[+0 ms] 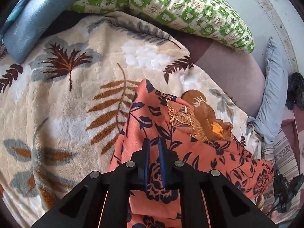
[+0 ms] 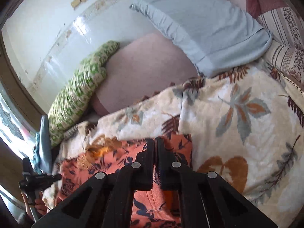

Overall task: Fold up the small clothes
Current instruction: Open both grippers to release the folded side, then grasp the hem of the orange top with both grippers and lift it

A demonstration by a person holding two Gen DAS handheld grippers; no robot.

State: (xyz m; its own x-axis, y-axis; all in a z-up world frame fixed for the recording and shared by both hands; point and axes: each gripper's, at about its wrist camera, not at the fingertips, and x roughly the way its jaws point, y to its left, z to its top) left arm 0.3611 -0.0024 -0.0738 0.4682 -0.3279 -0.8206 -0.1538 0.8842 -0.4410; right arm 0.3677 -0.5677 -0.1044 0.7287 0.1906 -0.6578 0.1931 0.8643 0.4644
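A small coral garment (image 1: 152, 114) with dark blue flowers lies bunched on a cream leaf-print blanket (image 1: 66, 95). A brown embroidered part (image 1: 201, 117) shows at the garment's far side. My left gripper (image 1: 153, 140) is shut on a fold of this cloth, which rises in a ridge ahead of the tips and drapes down around them. In the right wrist view the same garment (image 2: 114, 155) stretches to the left, and my right gripper (image 2: 154, 140) is shut on its far edge. The blanket (image 2: 237, 114) spreads out to the right.
A green patterned pillow (image 1: 171, 5) and a blue cushion (image 1: 26, 28) lie at the blanket's far side. Against the wall are a pale blue pillow (image 2: 199, 28) and a pink sheet (image 2: 148, 66). Striped bedding (image 2: 285, 28) lies at the right. A black furry thing (image 1: 296, 89) sits at the edge.
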